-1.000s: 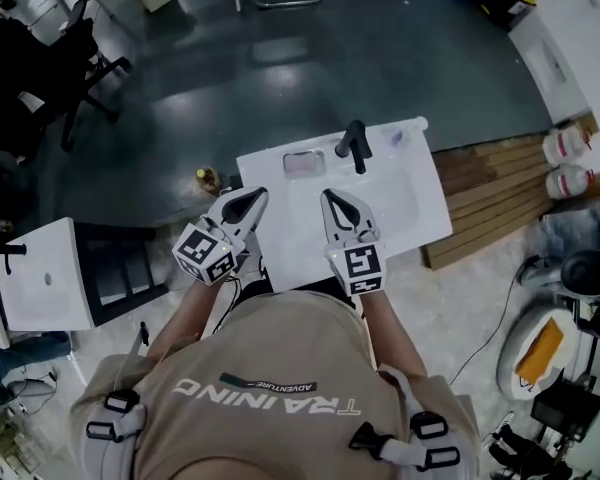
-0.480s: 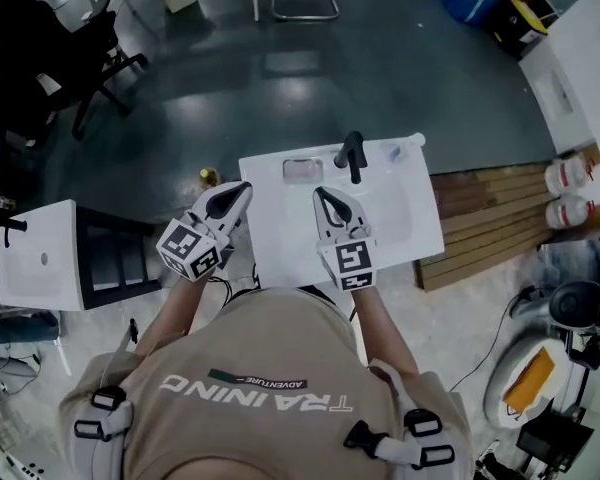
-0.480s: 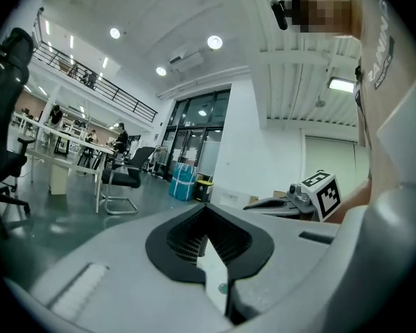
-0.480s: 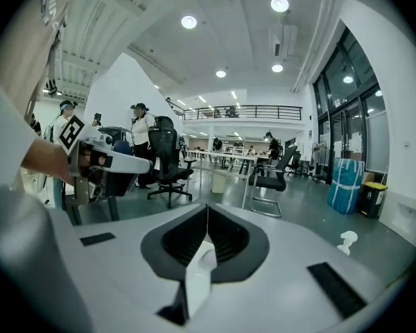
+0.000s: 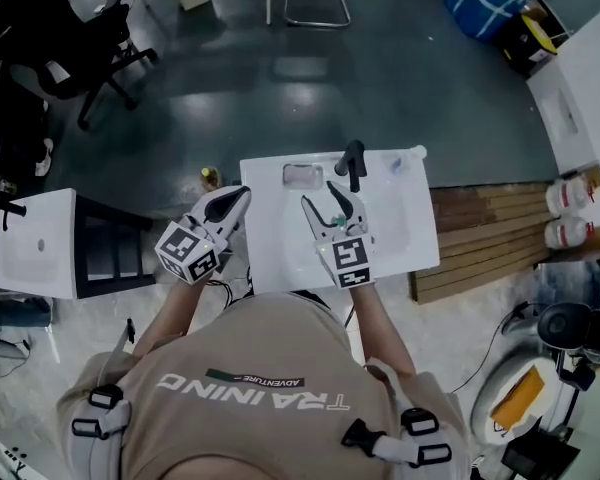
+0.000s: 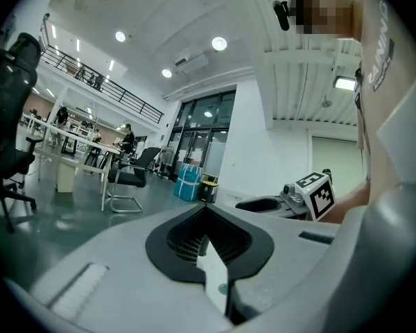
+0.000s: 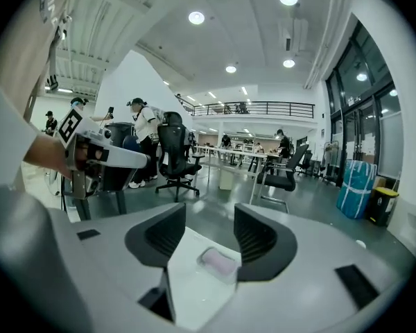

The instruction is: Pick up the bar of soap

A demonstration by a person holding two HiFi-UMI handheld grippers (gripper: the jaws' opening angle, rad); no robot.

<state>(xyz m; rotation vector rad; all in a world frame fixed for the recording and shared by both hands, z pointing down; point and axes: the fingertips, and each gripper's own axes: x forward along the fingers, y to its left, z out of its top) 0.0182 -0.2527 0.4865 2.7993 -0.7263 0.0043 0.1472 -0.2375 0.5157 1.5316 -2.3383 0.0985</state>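
Observation:
A pale pink bar of soap lies in a dish at the far left of the white basin top, beside the black tap. My right gripper hovers over the basin just short of the soap; its jaws have just been opening and stand open with nothing between them. Through their gap in the right gripper view the soap shows ahead of my right gripper. My left gripper is shut and empty at the basin's left edge. The left gripper view shows the left gripper pointing level across the room.
A second white unit stands to the left, with a dark gap between it and the basin. Wooden slats and white jugs lie to the right. Office chairs stand on the dark floor beyond.
The right gripper's jaws have gone from shut to open. Both grippers sit slightly nearer the basin's far side, and the left gripper has risen a little.

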